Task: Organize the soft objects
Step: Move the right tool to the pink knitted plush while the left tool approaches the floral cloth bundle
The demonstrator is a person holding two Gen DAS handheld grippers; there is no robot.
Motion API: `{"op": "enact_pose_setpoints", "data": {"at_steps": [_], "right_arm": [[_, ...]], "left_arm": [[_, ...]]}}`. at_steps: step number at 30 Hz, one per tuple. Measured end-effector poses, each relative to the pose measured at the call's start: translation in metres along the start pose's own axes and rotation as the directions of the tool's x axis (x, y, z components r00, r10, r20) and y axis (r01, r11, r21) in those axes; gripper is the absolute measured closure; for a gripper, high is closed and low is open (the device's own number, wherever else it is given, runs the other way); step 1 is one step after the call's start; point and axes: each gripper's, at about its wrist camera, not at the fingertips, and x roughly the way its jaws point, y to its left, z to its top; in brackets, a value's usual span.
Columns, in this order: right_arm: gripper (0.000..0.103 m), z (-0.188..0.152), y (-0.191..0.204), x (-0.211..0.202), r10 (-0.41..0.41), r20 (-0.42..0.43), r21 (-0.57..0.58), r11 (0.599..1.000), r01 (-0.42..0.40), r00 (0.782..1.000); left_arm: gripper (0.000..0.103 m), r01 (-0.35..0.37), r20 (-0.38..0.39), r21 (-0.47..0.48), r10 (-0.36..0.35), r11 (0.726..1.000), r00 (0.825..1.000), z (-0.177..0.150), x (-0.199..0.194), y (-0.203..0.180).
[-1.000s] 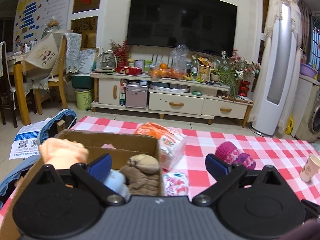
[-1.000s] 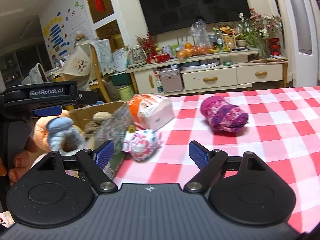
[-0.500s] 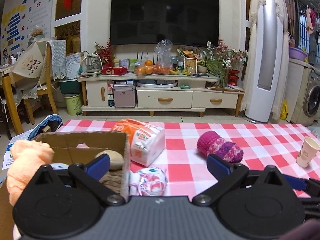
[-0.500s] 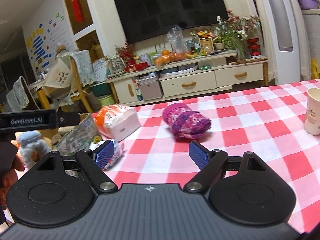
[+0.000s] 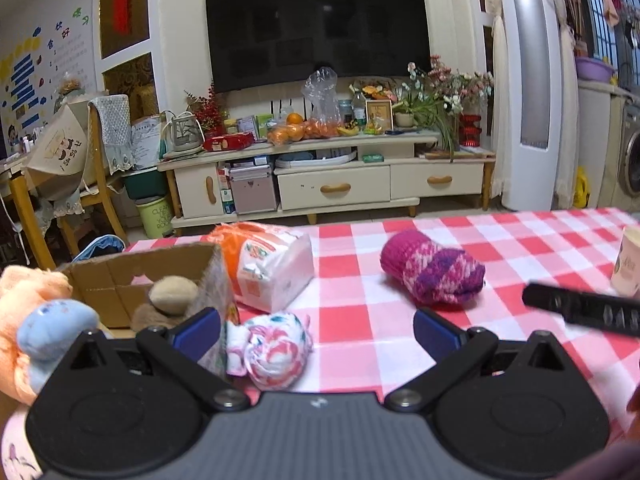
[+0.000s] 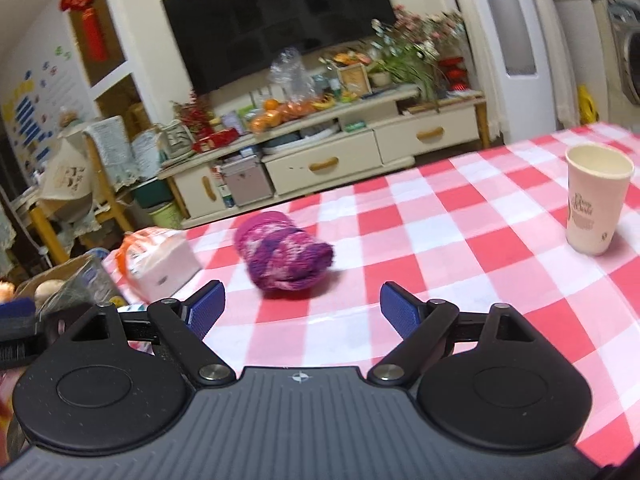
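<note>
Both tongs spread and empty, the right gripper (image 6: pixel 300 306) lines up on the knitted roll (image 6: pixel 285 255), which next needs pinching and boxing

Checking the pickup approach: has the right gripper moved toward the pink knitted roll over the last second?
Yes. The right gripper swung rightward: the pink knitted roll now sits between its fingers, with the paper cup newly in view.
</note>
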Motion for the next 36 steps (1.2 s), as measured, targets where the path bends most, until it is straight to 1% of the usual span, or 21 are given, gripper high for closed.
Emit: {"op": "enact_pose_setpoints", "data": {"at_steps": [7,11,15,19,22,26,32,36], "right_arm": [[0.0,0.004,-0.013,0.035,0.021,-0.032,0.054,0.998,-0.019,0.999],[0.0,0.007,-0.011,0.056,0.054,-0.04,0.06,0.997,-0.052,0.998],[0.0,0.01,-0.01,0.067,0.083,-0.043,0.06,0.995,-0.081,0.996],[0.0,0.015,0.001,0.081,0.123,-0.048,-0.018,0.992,-0.124,0.991],[0.0,0.021,0.006,0.089,0.136,-0.049,-0.057,0.989,-0.138,0.99],[0.0,0.026,0.01,0.101,0.118,-0.046,-0.112,0.986,-0.122,0.992],[0.0,0.027,0.015,0.119,0.135,-0.075,-0.144,0.979,-0.145,0.988],[0.0,0.023,0.022,0.126,0.097,-0.113,-0.195,0.974,-0.118,0.989]], "left_arm": [[0.001,-0.042,-0.021,0.052,0.043,0.998,0.999,-0.012,0.014,-0.023],[0.001,-0.078,-0.039,0.063,0.08,0.995,0.996,-0.016,0.025,-0.028],[0.002,-0.122,-0.054,0.069,0.125,0.99,0.991,-0.019,0.037,-0.028],[0.004,-0.173,-0.064,0.086,0.178,0.981,0.982,-0.023,0.049,-0.03],[0.004,-0.191,-0.054,0.102,0.197,0.976,0.979,-0.025,0.054,-0.033],[0.004,-0.227,-0.062,0.105,0.234,0.968,0.97,-0.026,0.066,-0.034],[0.005,-0.247,-0.067,0.108,0.255,0.963,0.965,-0.023,0.082,-0.032],[0.005,-0.256,-0.081,0.125,0.267,0.959,0.96,-0.023,0.091,-0.033]]}}
